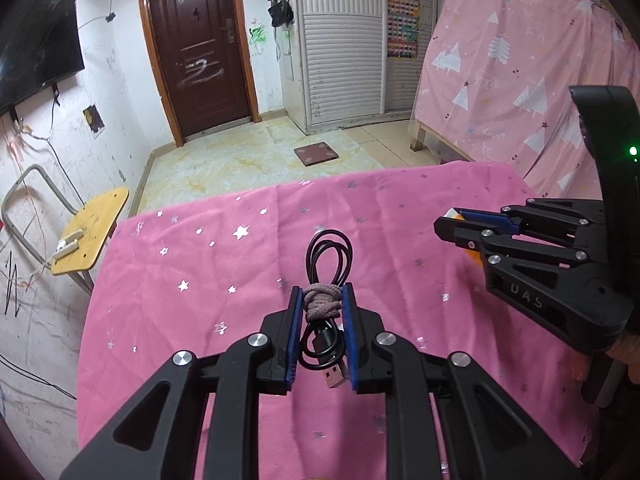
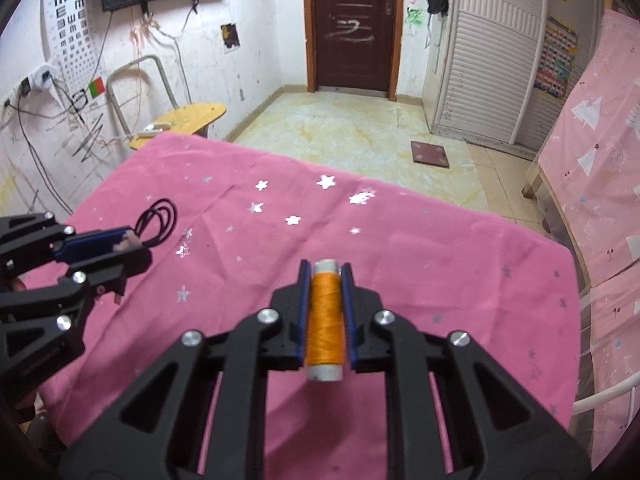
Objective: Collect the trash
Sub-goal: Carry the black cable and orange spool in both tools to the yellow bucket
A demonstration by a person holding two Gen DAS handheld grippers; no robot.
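Covering the table, a pink cloth with silver stars (image 1: 208, 264) fills the lower half of both wrist views, its far edge toward twelve o'clock where pale floor tiles (image 1: 240, 156) run to a dark brown door (image 1: 200, 48). A yellow chair seat (image 1: 90, 236) stands just off the cloth at nine o'clock in the left wrist view. The left gripper (image 1: 323, 304) is clamped on a coiled black USB cable (image 1: 328, 256) tied with a grey-pink cord (image 1: 322, 302); the cable's loop pokes out toward twelve o'clock and its plug hangs toward six, the bundle appearing lifted clear of the cloth. The right gripper (image 2: 326, 284) is closed on a spool of orange thread (image 2: 325, 320), pads pressing its wound sides, the spool's axis lying along the fingers.
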